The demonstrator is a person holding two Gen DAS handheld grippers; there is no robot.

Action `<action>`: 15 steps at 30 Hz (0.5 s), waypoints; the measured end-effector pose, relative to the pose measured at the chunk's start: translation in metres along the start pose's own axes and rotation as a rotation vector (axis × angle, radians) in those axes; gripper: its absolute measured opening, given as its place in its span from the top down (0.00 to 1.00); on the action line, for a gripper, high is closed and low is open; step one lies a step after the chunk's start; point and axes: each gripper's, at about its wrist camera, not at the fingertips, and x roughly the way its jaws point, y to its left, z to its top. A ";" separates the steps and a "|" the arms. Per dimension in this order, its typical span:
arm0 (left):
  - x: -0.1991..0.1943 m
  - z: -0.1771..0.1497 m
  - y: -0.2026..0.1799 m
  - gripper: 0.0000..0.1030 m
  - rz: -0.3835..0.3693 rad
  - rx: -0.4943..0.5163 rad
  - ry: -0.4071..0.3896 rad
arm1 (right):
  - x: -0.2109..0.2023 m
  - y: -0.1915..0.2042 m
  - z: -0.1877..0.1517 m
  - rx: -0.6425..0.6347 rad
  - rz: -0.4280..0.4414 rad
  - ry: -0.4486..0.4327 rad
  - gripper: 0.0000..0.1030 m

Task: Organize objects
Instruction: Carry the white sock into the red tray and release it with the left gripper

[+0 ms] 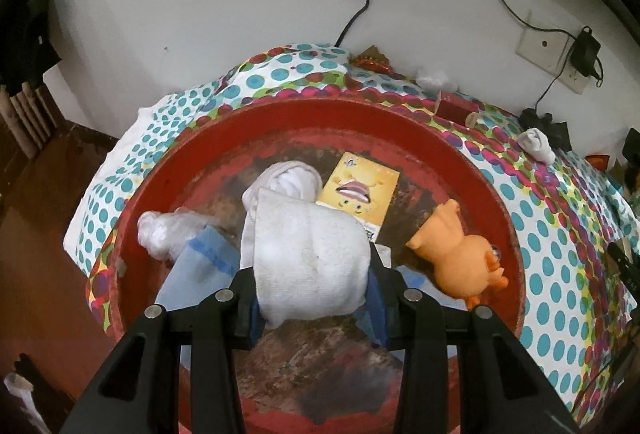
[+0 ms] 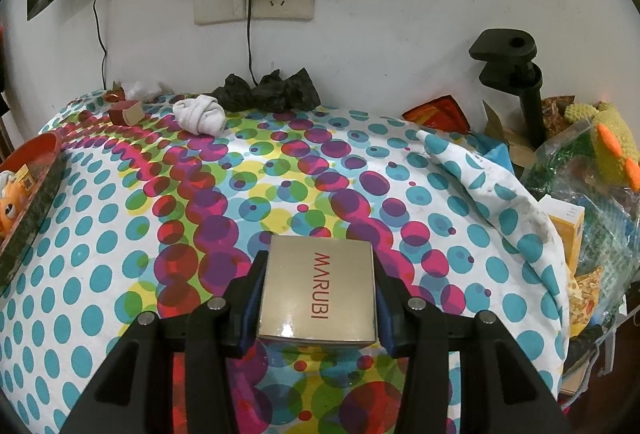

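- Left gripper (image 1: 312, 298) was clamped on a rolled white sock (image 1: 308, 258), held over the red basin (image 1: 160, 170) at the left end of the dotted tablecloth (image 2: 100, 274).
- Basin already held a clear plastic bag (image 1: 160, 234), another white sock bundle (image 1: 292, 178), a yellow card (image 1: 360, 190) and an orange toy (image 1: 460, 258).
- Judged step: dropping the sock into the basin. Next move called for spreading the jaws over a free patch, near the middle.
- Far on the cloth: a small red box (image 2: 126, 112) and a knotted white sock (image 2: 200, 116), still loose.
- Right gripper (image 2: 318, 298) was gripping a gold MARUBI box (image 2: 320, 290) by its sides, above the near middle of the cloth, well apart from the basin.
- Its carry leftward to the basin looked still ahead.
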 end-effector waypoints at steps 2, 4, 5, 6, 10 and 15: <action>0.000 -0.001 0.003 0.62 0.005 -0.003 -0.002 | 0.000 0.000 0.000 0.000 -0.003 0.002 0.55; 0.000 -0.003 0.005 0.61 0.027 0.005 -0.008 | 0.000 0.000 0.000 -0.001 -0.007 0.004 0.55; 0.000 -0.004 0.005 0.61 0.039 0.009 -0.014 | 0.001 0.000 0.001 -0.003 -0.010 0.007 0.55; -0.001 -0.005 0.006 0.60 0.050 0.011 -0.019 | 0.001 0.001 0.001 -0.006 -0.012 0.009 0.55; -0.004 -0.008 0.009 0.54 0.067 0.000 -0.029 | 0.001 0.004 0.001 -0.025 -0.020 0.009 0.55; -0.011 -0.012 0.013 0.39 0.097 -0.009 -0.059 | 0.003 0.010 0.001 -0.051 -0.038 0.019 0.55</action>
